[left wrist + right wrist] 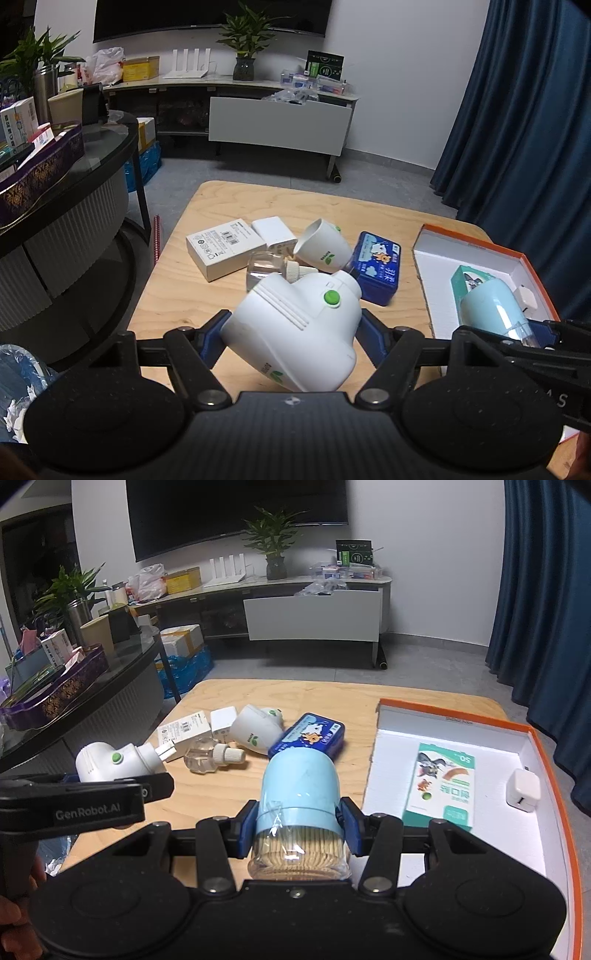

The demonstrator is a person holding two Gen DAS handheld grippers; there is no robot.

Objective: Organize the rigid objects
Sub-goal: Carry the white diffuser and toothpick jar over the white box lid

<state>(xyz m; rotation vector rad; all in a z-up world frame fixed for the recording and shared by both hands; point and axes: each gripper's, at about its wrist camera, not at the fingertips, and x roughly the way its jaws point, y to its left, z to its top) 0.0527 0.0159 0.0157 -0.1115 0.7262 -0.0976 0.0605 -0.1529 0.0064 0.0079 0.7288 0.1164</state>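
Note:
My left gripper (291, 332) is shut on a white plug-in device with a green button (295, 328), held above the wooden table (207, 302); it also shows in the right wrist view (114, 762). My right gripper (299, 823) is shut on a light-blue toothpick jar (299, 794), held just left of the orange-rimmed white box (480, 812). That box holds a green bandage pack (441, 786) and a small white charger (522, 788). On the table lie a blue tin (308, 738), a second white device (255, 731), a clear bottle (212, 758) and white boxes (225, 249).
A dark glass side table (92, 155) loaded with boxes stands at the left. A TV cabinet (277, 122) with plants lines the far wall. Blue curtains (524, 129) hang at the right. A blue plastic bag (18, 376) sits at the lower left.

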